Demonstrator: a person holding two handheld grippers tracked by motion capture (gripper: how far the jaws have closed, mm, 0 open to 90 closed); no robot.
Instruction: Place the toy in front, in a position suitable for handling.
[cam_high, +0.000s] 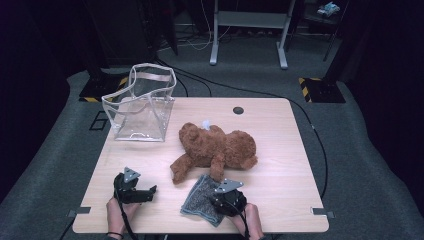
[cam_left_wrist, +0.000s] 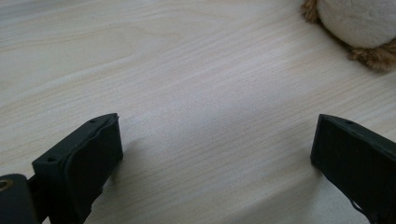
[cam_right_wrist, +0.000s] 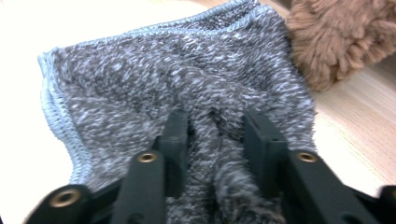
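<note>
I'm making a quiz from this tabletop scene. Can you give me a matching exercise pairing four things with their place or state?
Things:
1. grey cloth
2. teddy bear
3. clear bag
4. left tongs

Places or states:
A. open over bare wood
B. standing at the far left corner
C. pinched in the right tongs
D. lying mid-table

Pairs: 1-C, 2-D, 3-B, 4-A

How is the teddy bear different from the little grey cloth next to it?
The teddy bear is brown and plump, while the cloth is speckled grey and mostly flat. The bear is much bigger than the cloth. The bear lies free on the table, but the cloth has a fold bunched up between the jaws of the right gripper. Both look soft and fuzzy, and both lie on the same table.
</note>
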